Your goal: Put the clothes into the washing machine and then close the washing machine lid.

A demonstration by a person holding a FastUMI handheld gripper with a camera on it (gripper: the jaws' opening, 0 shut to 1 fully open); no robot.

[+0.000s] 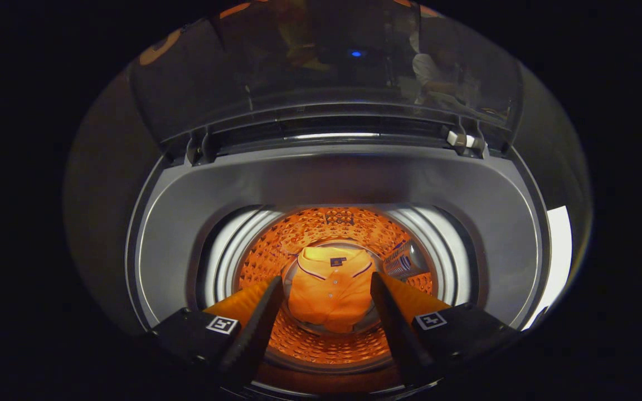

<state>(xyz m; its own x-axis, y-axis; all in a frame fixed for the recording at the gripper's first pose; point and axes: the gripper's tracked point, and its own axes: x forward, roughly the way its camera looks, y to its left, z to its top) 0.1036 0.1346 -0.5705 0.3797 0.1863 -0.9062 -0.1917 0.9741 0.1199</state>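
gripper (pixel 326 287): fingers spread wide, holding nothing, poised over the tub mouth | orange polo shirt (pixel 329 289): soft, folded, lying on the floor of the perforated metal drum (pixel 310 228) | washing machine lid (pixel 321 72): glossy, translucent, tipped up behind smooth grey rim (pixel 332 178)

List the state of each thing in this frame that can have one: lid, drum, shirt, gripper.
washing machine lid: raised, standing open behind the opening.
drum: open at the top, holding one garment.
orange polo shirt: lying at the bottom of the drum, collar side up, released.
gripper: fingers apart, holding nothing, poised over the drum's mouth with the shirt seen between them.
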